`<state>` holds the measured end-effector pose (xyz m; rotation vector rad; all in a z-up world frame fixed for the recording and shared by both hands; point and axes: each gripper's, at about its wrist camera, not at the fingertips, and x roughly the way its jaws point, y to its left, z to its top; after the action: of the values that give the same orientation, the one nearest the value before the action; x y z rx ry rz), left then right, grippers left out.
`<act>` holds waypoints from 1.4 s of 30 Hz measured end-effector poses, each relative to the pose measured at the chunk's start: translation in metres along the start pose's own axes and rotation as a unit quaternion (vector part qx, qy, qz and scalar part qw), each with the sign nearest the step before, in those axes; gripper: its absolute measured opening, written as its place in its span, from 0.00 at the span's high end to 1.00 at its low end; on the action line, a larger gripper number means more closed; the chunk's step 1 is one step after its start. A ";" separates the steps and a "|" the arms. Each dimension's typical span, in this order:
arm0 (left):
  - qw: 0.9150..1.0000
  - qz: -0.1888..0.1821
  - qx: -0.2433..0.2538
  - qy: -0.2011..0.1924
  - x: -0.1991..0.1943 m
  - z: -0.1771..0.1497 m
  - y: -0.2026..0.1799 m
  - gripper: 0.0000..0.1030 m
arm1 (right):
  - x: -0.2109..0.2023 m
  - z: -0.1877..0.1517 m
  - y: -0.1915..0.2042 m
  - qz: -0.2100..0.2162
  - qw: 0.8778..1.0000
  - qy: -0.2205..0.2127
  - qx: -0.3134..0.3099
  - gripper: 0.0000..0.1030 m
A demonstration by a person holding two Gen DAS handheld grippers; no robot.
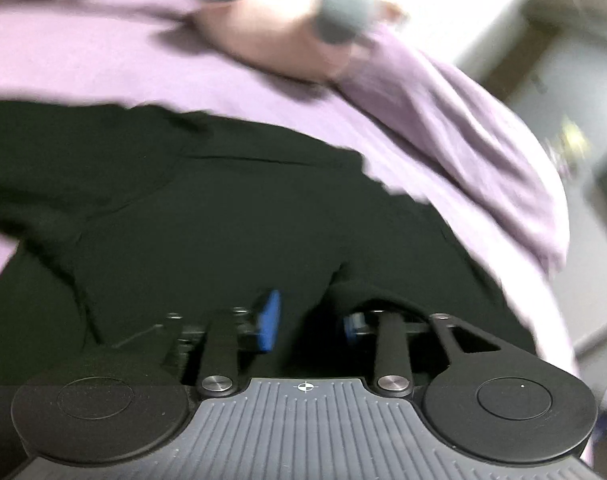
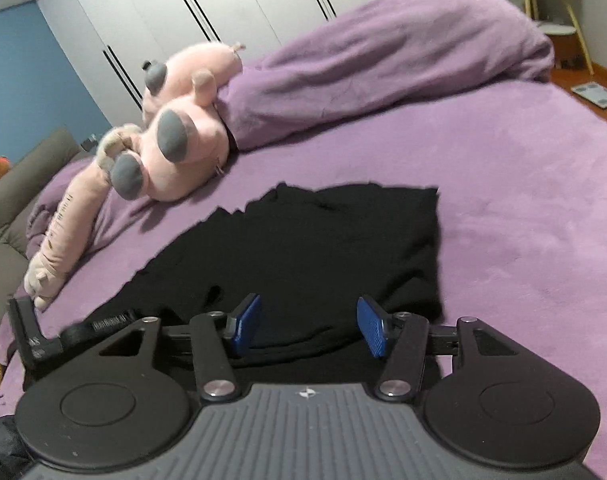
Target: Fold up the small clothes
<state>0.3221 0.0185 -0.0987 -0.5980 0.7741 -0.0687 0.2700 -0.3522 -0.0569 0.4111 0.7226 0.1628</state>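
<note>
Both grippers hovered over the near hem of the black garment (image 2: 303, 248), spread flat on the purple bed (image 2: 523, 200) for folding. Right gripper (image 2: 309, 326) stood open, empty; left gripper (image 1: 309, 322), narrowly parted, pinched nothing visible. Beyond lay a pink plush toy (image 2: 183, 136).

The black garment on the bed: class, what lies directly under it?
The black garment lies flat on the purple bed cover, which shows all around its edges. Whatever sits beneath its middle is covered by the cloth and cannot be seen.
</note>
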 end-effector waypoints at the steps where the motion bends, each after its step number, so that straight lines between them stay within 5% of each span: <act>1: 0.999 -0.005 -0.045 -0.007 -0.001 0.003 0.011 0.72 | 0.009 -0.002 0.000 -0.004 1.000 0.007 0.003 0.50; 3: 0.995 0.011 -0.088 -0.034 -0.010 0.006 0.027 0.73 | 0.025 -0.006 -0.002 -0.016 1.000 0.020 0.013 0.50; 6: 0.995 0.031 -0.075 -0.051 -0.022 0.011 0.044 0.66 | 0.037 -0.013 -0.012 -0.025 0.999 0.030 0.034 0.50; 11: 0.996 -0.037 -0.084 -0.019 -0.024 0.023 0.064 0.41 | 0.033 -0.018 -0.019 -0.025 0.998 0.029 0.053 0.50; 14: 0.997 -0.042 -0.064 0.001 -0.008 0.033 0.055 0.41 | 0.029 -0.014 -0.015 -0.021 0.998 0.023 0.047 0.50; 16: 0.998 -0.043 -0.041 0.017 0.006 0.040 0.050 0.44 | 0.029 -0.010 -0.011 -0.022 0.999 0.023 0.038 0.50; 17: 0.999 -0.038 -0.018 0.026 0.009 0.040 0.044 0.54 | 0.030 -0.009 -0.010 -0.024 0.999 0.023 0.033 0.50; 18: 0.999 -0.031 0.004 0.027 0.011 0.042 0.040 0.66 | 0.030 -0.007 -0.010 -0.025 0.999 0.023 0.033 0.50; 19: 0.999 -0.031 0.021 0.033 0.013 0.043 0.036 0.94 | 0.031 -0.006 -0.010 -0.026 0.999 0.022 0.032 0.50; 23: 0.997 -0.040 0.053 0.037 0.015 0.047 0.025 0.94 | 0.038 0.001 -0.016 -0.043 0.998 0.023 0.040 0.50; 30: 0.990 0.002 0.115 -0.083 -0.024 0.086 0.015 0.93 | 0.048 0.033 -0.028 -0.077 0.996 0.007 0.037 0.58; 33: 0.986 0.021 0.146 -0.077 -0.024 0.083 0.016 0.93 | 0.054 0.043 -0.024 -0.059 0.997 0.007 0.053 0.59; 38: 0.990 0.039 0.122 -0.052 -0.014 0.078 0.039 0.93 | 0.034 0.041 -0.037 0.037 0.992 -0.012 0.121 0.52; 42: 0.993 0.034 0.102 -0.043 -0.010 0.079 0.050 0.93 | 0.021 0.049 -0.050 -0.052 0.991 -0.042 0.113 0.52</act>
<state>0.3604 0.1009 -0.0747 -0.3773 0.6927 -0.0571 0.3186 -0.4069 -0.0577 0.5921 0.6792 -0.0363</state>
